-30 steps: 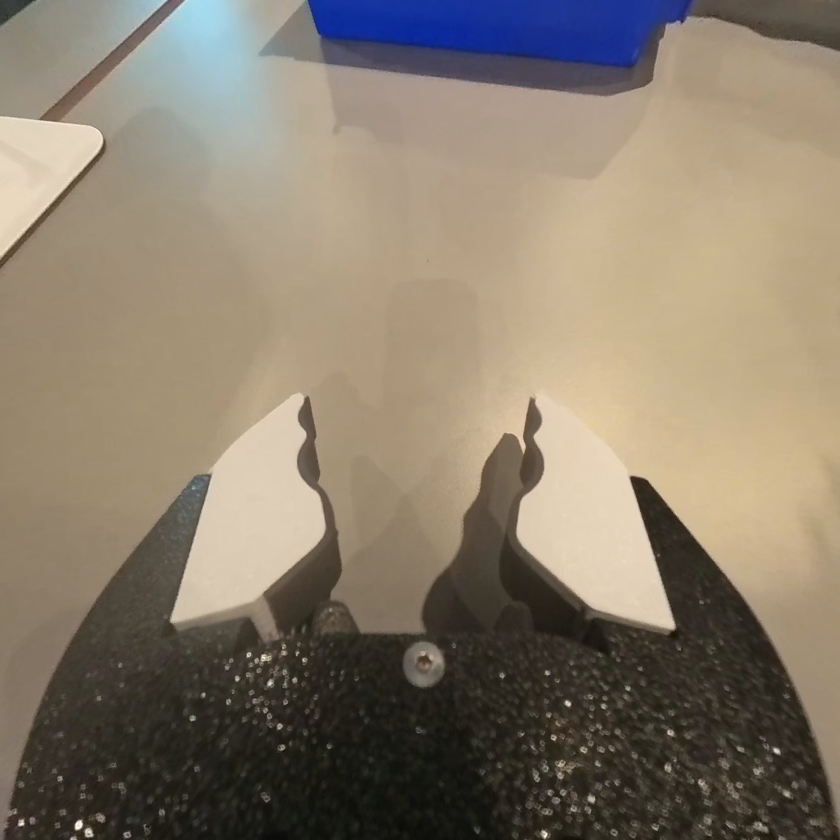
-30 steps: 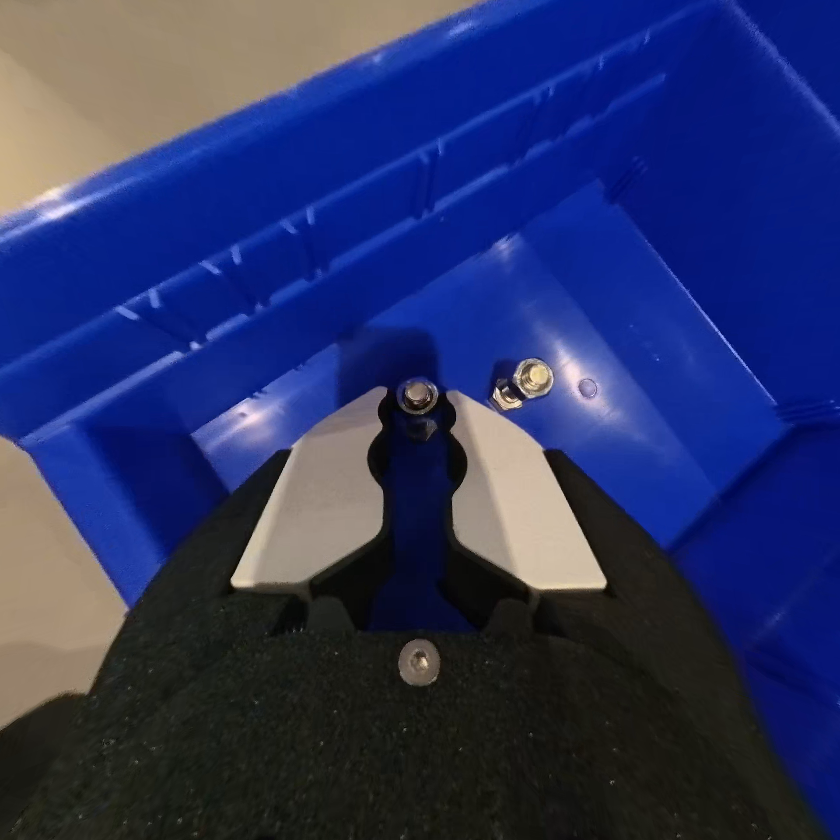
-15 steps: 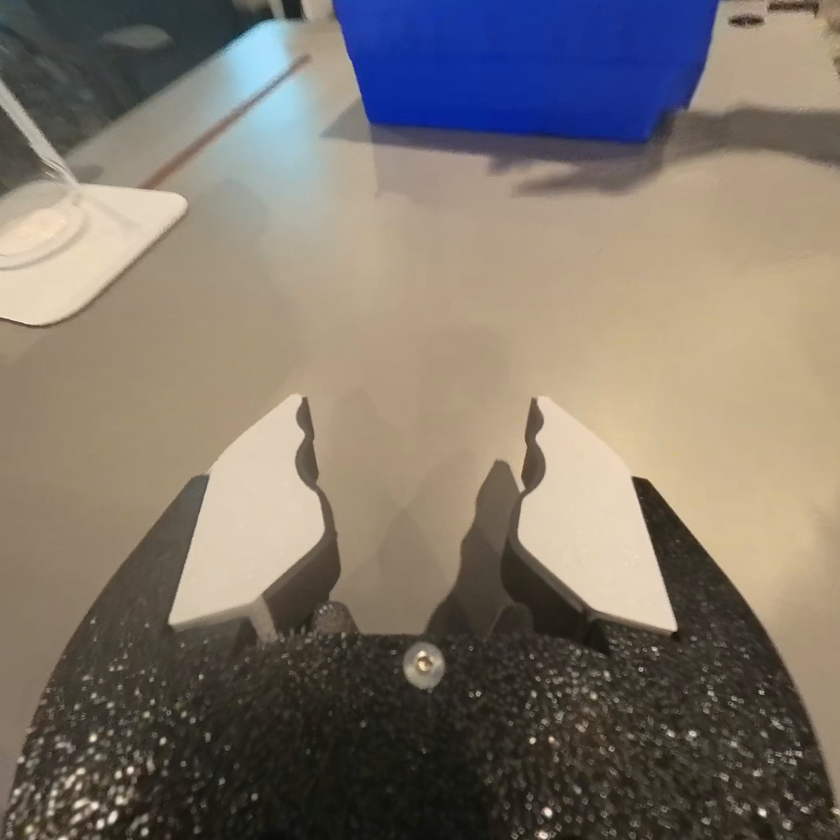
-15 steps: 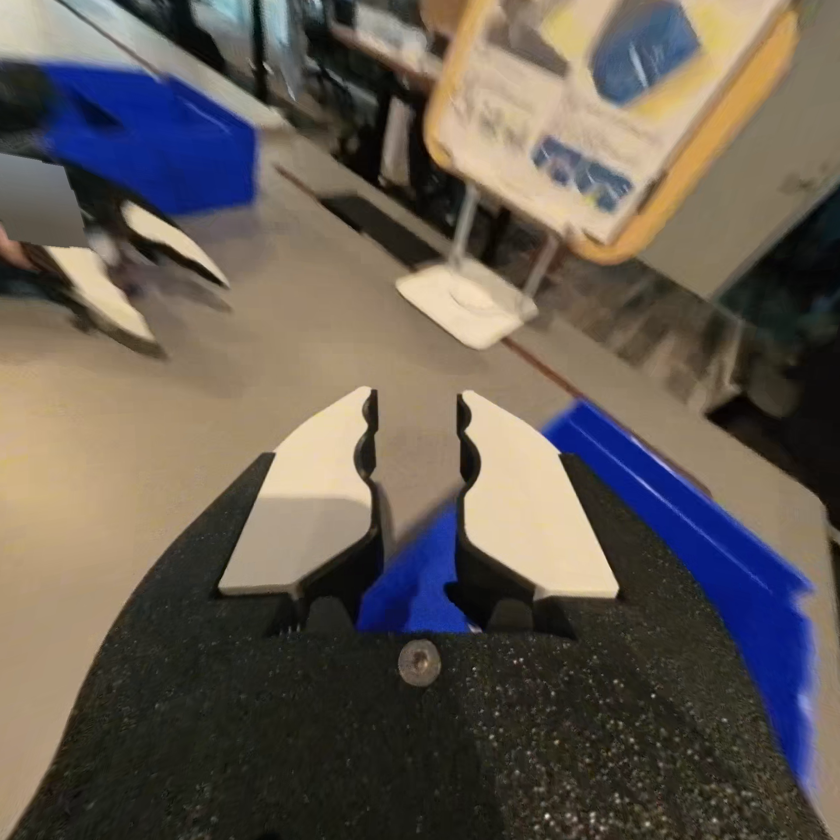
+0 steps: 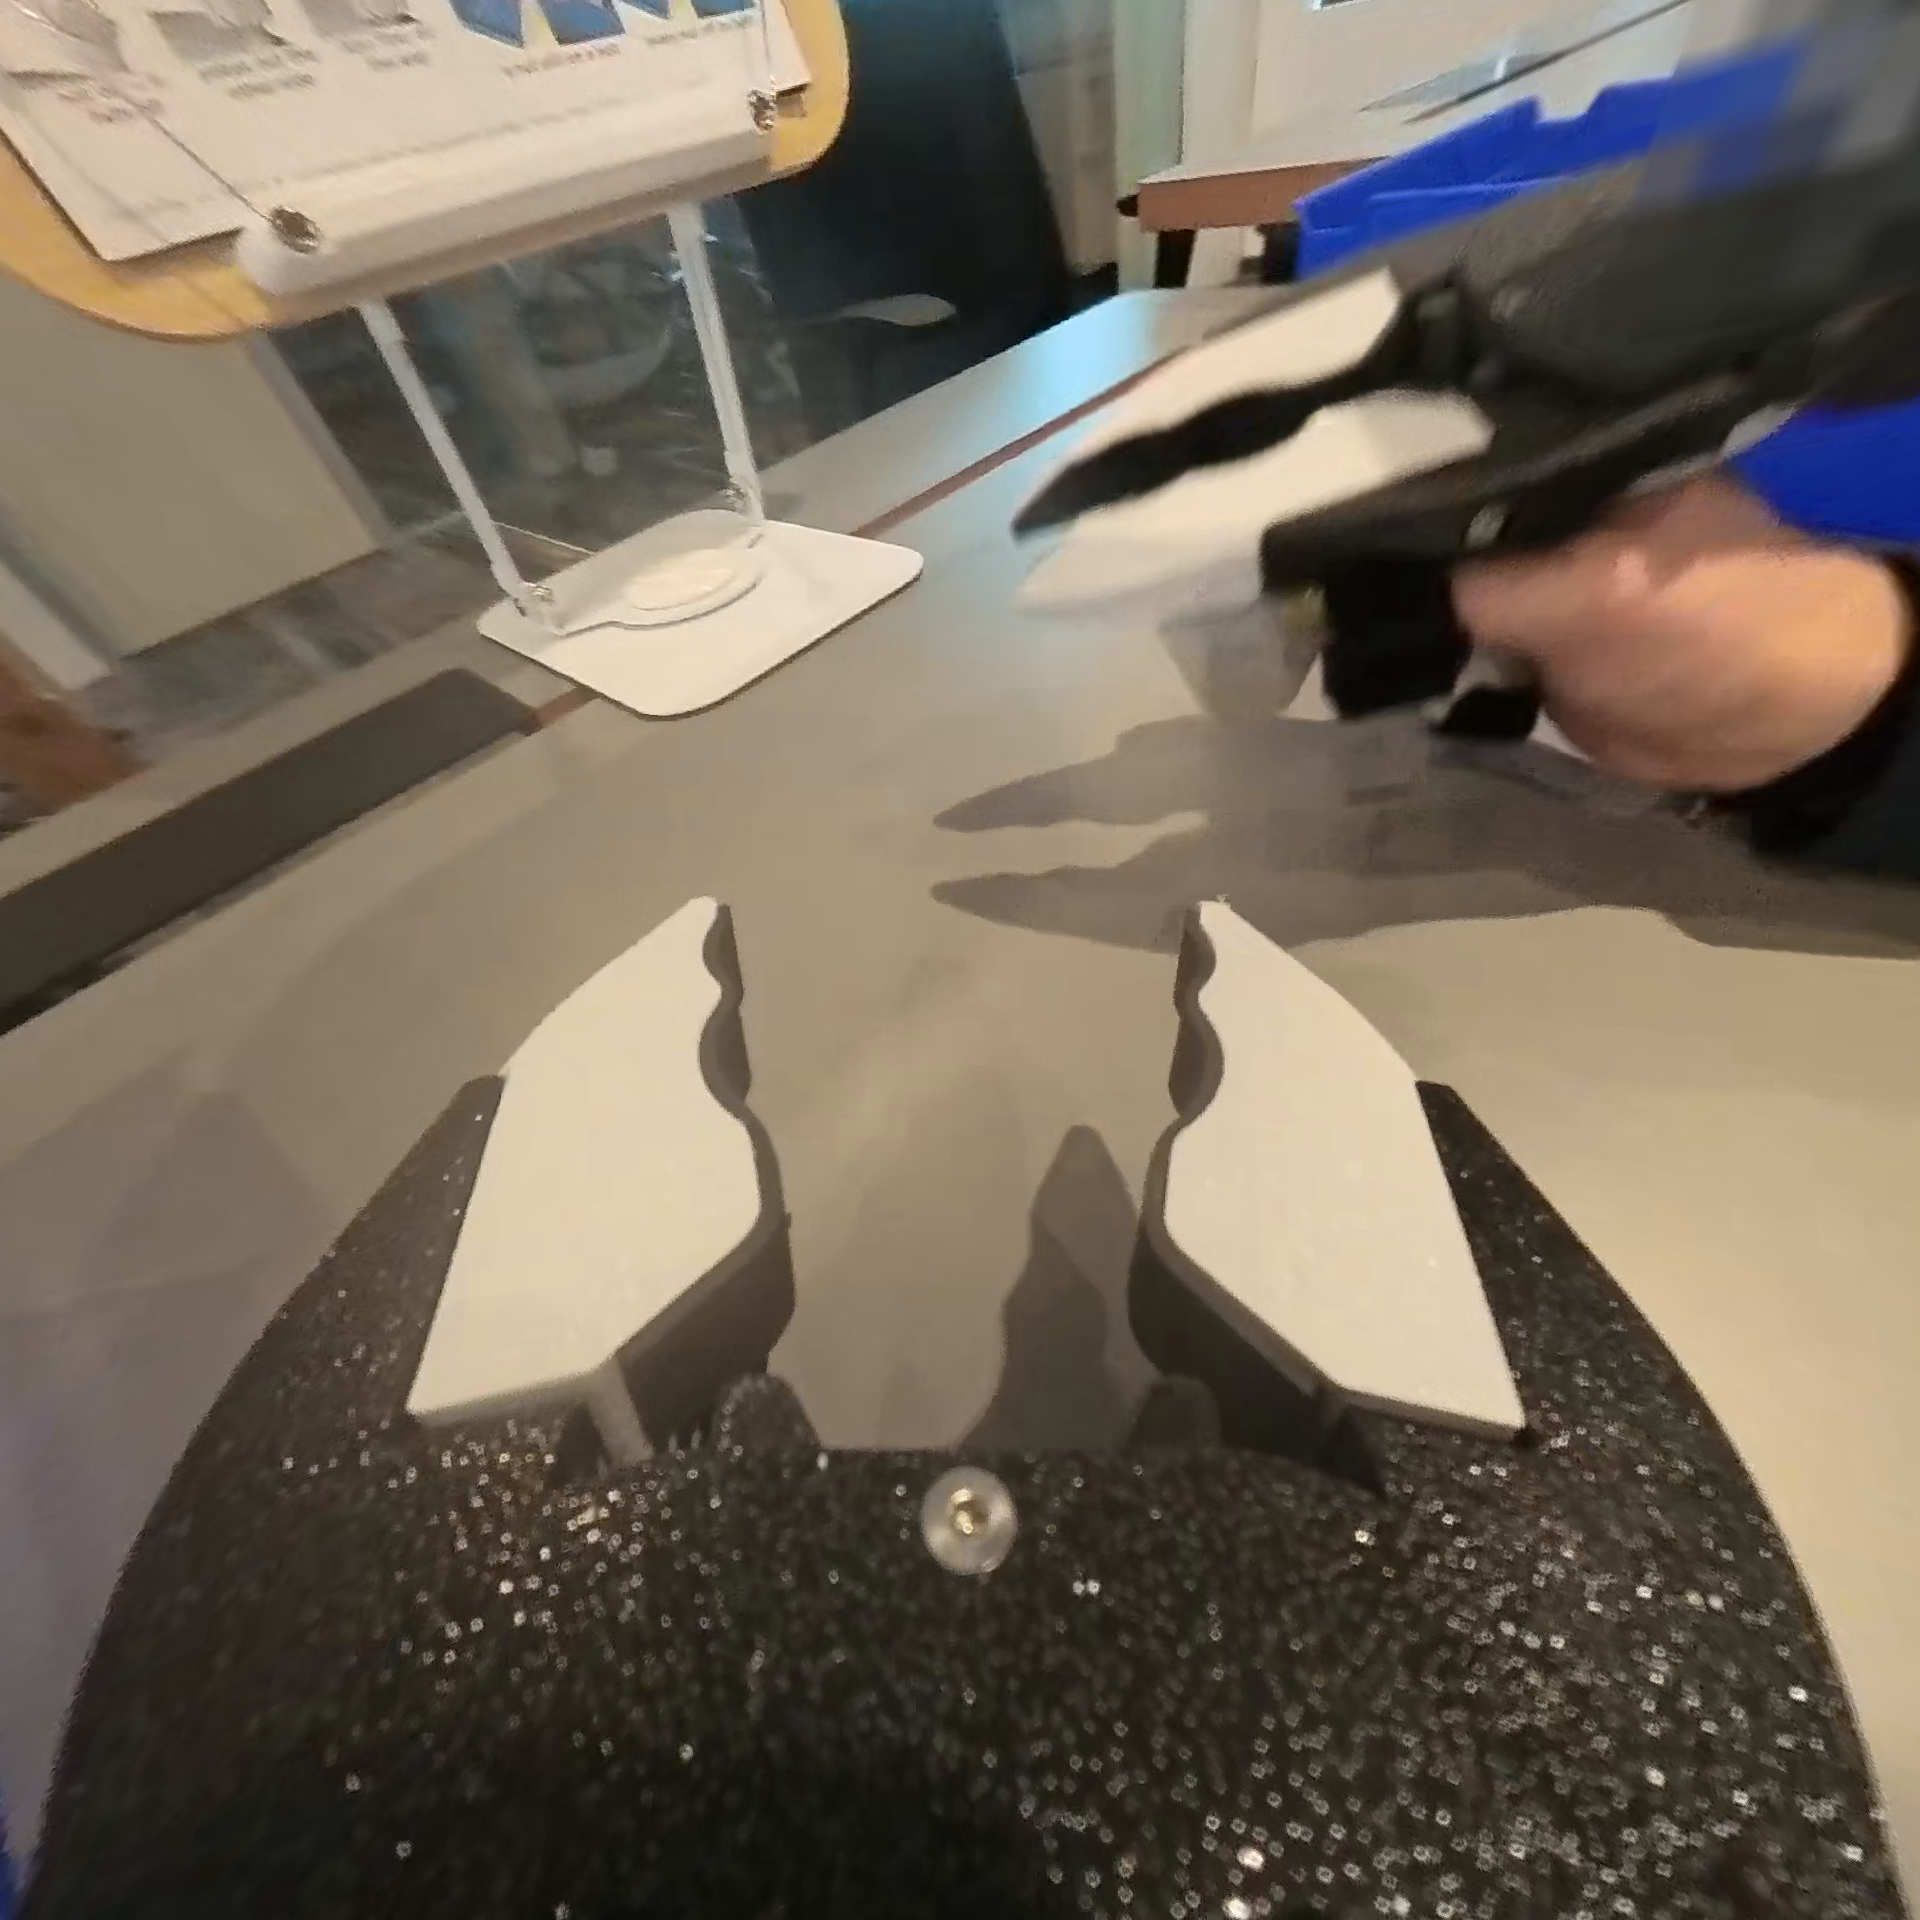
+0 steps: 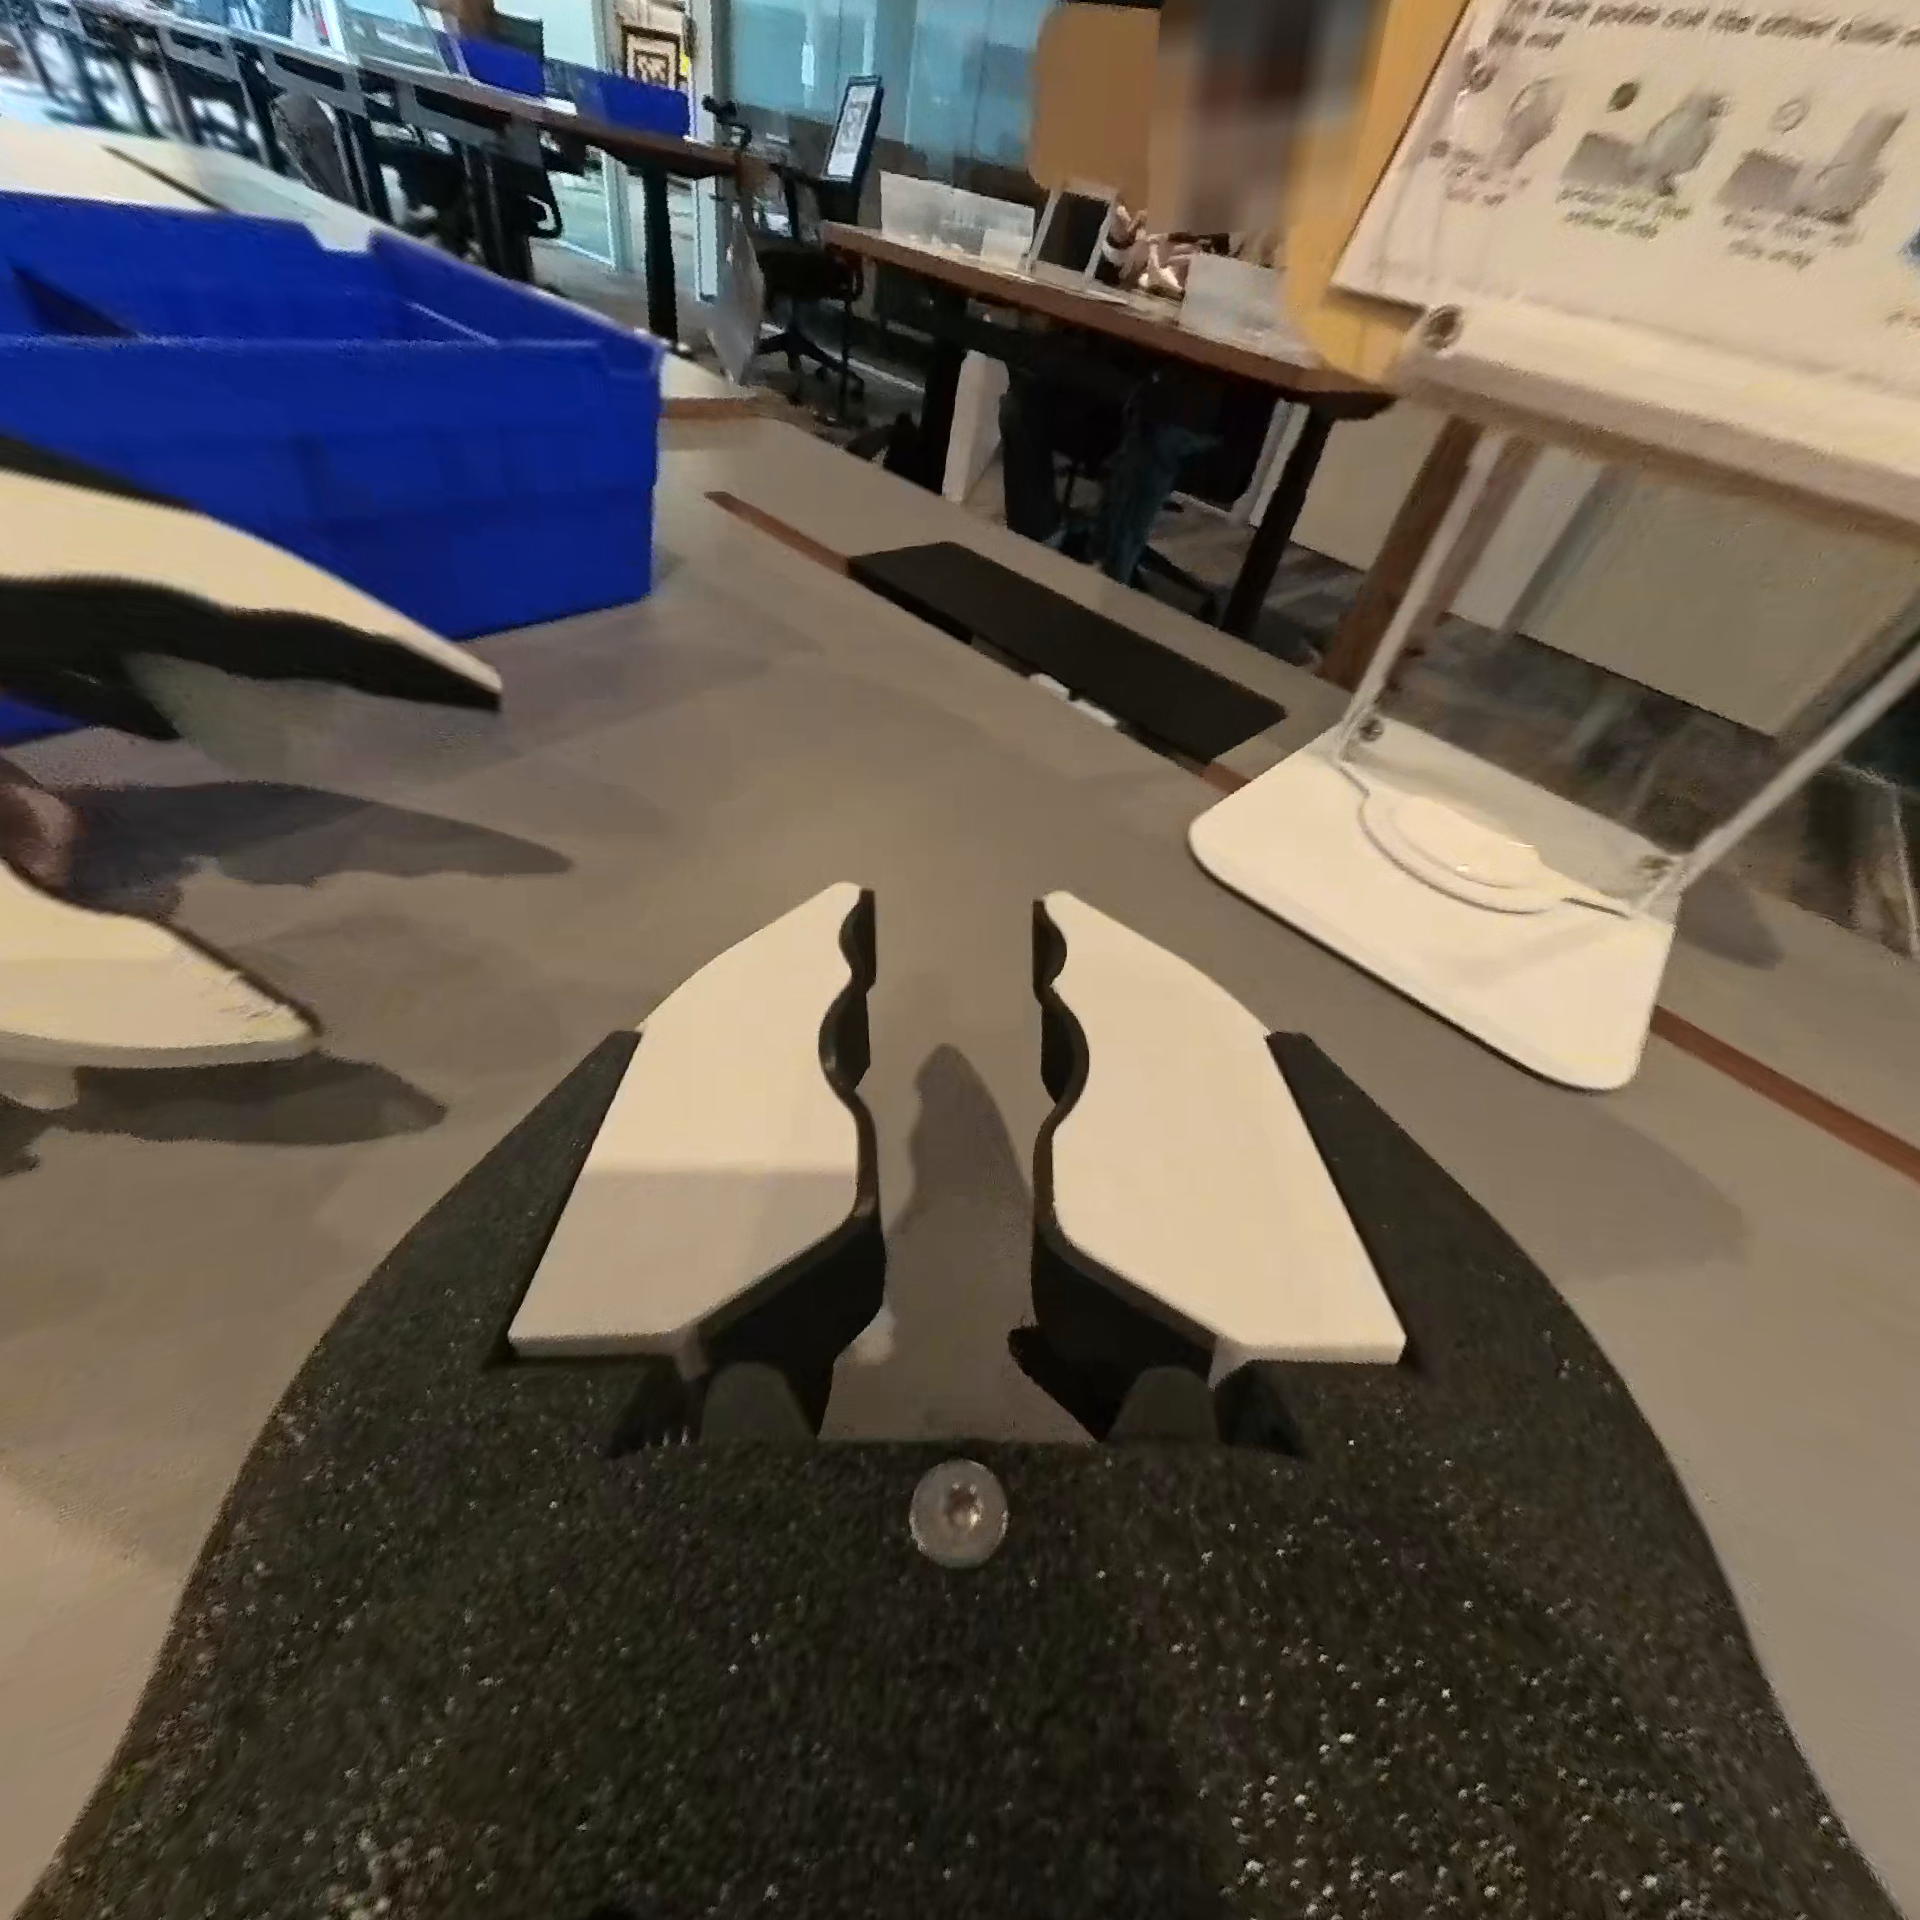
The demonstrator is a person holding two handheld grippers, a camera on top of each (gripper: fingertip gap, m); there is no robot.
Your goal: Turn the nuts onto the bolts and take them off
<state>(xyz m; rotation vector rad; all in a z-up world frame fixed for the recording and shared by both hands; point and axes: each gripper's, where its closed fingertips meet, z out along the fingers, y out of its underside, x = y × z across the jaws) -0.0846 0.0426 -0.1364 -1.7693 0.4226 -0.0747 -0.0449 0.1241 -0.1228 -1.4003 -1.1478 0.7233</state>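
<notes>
the right gripper [image 6: 951, 914] is out of the blue bin [image 6: 343, 416] now and hovering over the grey counter [image 6: 727, 748] near the sign stand [image 6: 1455, 935], jaws slightly apart and empty, while the left gripper [image 5: 956, 920] is hanging wide open, and no nuts or bolts are showing.

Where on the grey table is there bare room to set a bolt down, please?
Bare table lies ahead of the right tool, between the blue bin and the white sign base. It is crowded near the left tool.
</notes>
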